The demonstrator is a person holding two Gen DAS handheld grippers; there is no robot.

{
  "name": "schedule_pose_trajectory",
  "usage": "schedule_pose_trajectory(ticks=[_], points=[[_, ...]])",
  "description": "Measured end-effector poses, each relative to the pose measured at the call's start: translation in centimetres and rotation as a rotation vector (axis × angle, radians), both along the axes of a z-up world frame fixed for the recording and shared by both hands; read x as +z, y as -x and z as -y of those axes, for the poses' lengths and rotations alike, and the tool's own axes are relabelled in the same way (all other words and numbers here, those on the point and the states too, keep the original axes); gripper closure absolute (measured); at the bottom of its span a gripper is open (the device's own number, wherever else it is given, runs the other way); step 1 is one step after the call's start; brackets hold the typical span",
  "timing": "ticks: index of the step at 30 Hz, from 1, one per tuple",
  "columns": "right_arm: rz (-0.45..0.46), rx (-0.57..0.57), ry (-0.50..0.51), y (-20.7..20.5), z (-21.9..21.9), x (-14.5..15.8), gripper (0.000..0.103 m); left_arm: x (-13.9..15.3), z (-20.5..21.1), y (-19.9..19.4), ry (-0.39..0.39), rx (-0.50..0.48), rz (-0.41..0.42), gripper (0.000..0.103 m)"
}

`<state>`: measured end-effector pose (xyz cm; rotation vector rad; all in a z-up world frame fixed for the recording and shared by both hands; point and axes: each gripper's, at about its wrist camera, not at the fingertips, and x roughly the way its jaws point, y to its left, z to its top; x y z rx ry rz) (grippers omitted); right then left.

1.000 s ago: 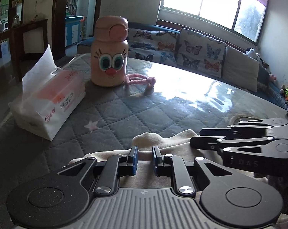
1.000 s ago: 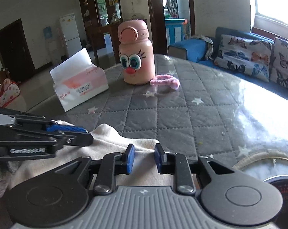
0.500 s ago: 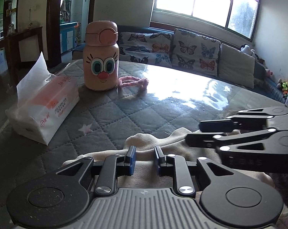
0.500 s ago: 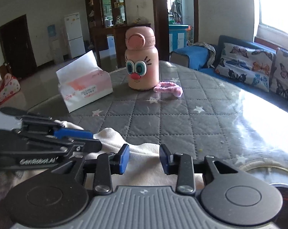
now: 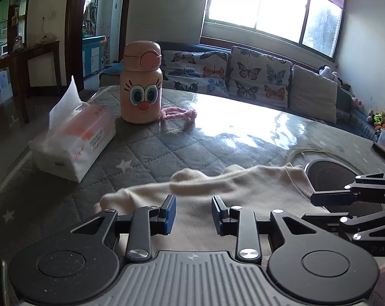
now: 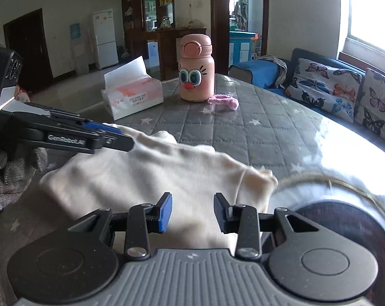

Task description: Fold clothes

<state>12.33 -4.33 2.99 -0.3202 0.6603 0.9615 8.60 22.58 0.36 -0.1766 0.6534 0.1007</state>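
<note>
While tilted down, left gripper (image 5: 193,213) opening, garment (image 5: 218,186) between fingers (image 5: 170,210)

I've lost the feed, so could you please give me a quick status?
Left gripper opening, right gripper open, both empty. Cream garment released on table. Nothing in the way.

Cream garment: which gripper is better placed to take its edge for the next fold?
Right, probably: the right gripper has open jaws near the cream garment's free corner; the left gripper's opening jaws face mid-cloth, gripping nothing.
</note>
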Motion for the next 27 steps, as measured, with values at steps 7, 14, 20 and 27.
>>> schedule_pose_trajectory(ticks=[7,14,20,27], points=[[0.014,-0.006,-0.003,2.6,2.1,-0.5,0.068,0.0,0.7,4.2,0.003,0.019,-0.005,0.070],[0.000,-0.027,0.024,3.5,3.0,-1.1,0.066,-0.6,0.7,7.2,0.029,0.070,-0.028,0.063],[-0.020,-0.027,-0.001,5.0,3.5,-0.6,0.045,-0.1,1.9,9.3,0.018,0.078,-0.017,0.041],[-0.007,-0.044,-0.010,6.2,3.4,-0.1,0.023,0.1,3.1,10.3,-0.011,0.078,-0.018,0.019]])
